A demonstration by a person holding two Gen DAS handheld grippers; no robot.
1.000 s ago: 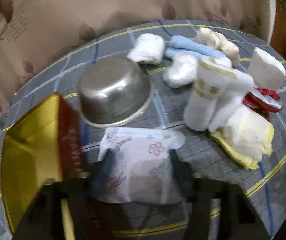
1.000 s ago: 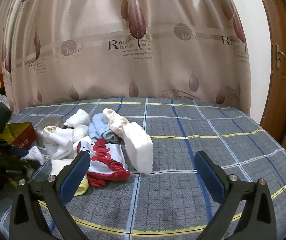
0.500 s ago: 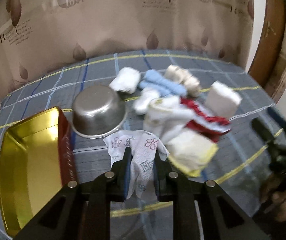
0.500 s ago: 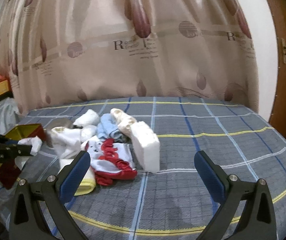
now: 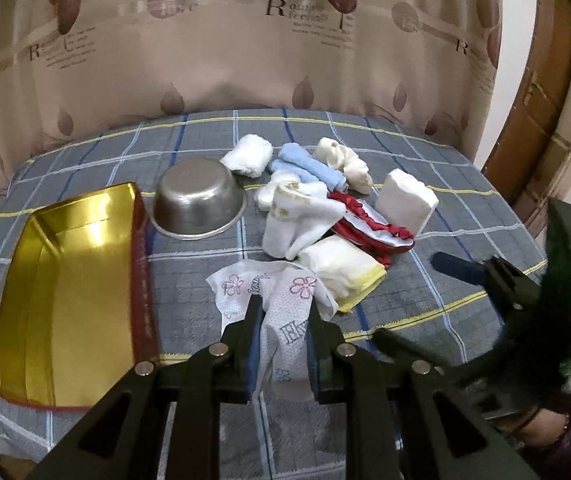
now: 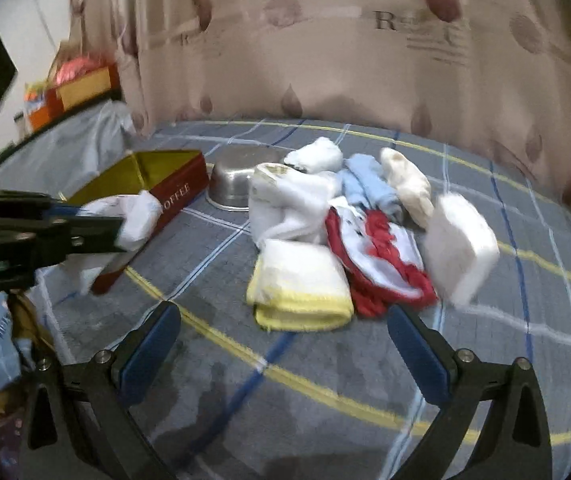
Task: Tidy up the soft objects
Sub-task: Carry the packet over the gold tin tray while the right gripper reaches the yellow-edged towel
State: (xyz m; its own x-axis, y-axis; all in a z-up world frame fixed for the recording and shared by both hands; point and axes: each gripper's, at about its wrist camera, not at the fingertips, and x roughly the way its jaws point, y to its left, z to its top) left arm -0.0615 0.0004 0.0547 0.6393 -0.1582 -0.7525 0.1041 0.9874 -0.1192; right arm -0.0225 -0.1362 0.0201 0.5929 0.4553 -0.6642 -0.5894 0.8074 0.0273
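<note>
Left wrist view: our left gripper [image 5: 283, 312] clamps the flowered cloth [image 5: 281, 300], gold tray [image 5: 65, 280] at nine o'clock; our right gripper [image 6: 285, 344] gapes, holding nothing.

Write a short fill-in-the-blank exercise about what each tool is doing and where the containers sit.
1. The left tool is shut on a white pack printed with pink ____.
2. The right tool is ____ and holds nothing.
3. The steel bowl rests ____ on the plaid cloth.
4. The inside of the red-sided box is coloured ____.

Missing words: flowers; open; upside down; gold
</note>
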